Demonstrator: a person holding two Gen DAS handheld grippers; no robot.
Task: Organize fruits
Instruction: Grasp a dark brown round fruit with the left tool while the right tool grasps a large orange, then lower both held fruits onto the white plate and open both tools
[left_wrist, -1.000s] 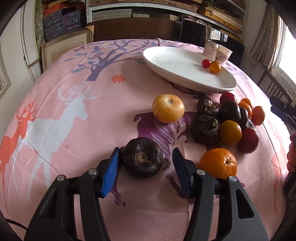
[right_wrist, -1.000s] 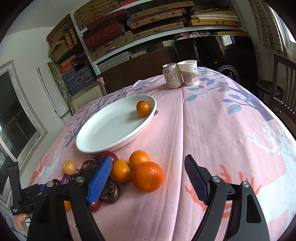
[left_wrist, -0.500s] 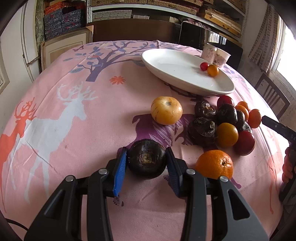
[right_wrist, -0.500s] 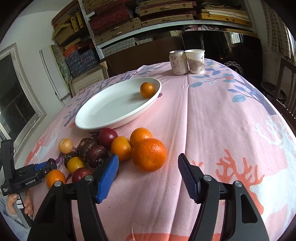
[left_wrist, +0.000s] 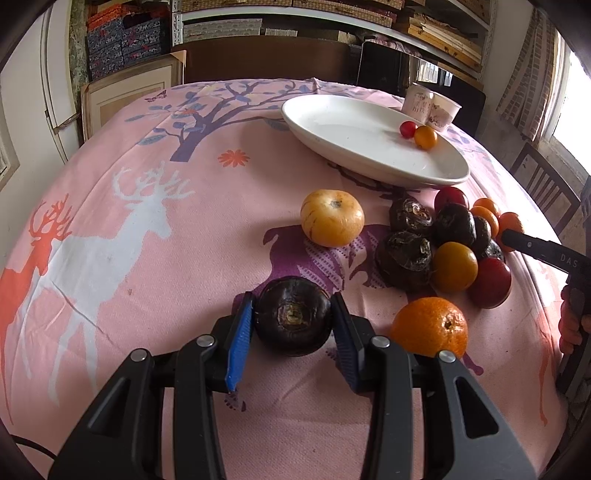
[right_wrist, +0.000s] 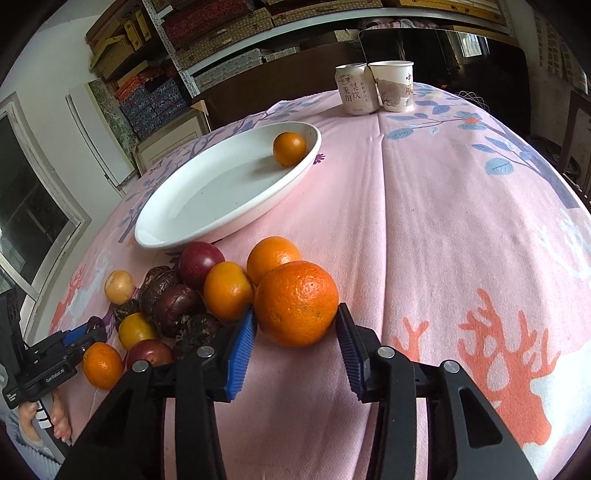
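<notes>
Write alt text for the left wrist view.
The left tongs clamp a dark purple fruit on a pink deer-print tablecloth. To the right lies a pile of oranges and dark fruits; beyond it, a white plate holds two small fruits.

Pink deer-print cloth (right_wrist: 461, 229) covers the desk | drink can (right_wrist: 351, 88) and paper cup (right_wrist: 394, 85) touching at far edge | shelves of stacked boxes (right_wrist: 221, 33) behind | wooden chair (left_wrist: 543, 184) beside desk
</notes>
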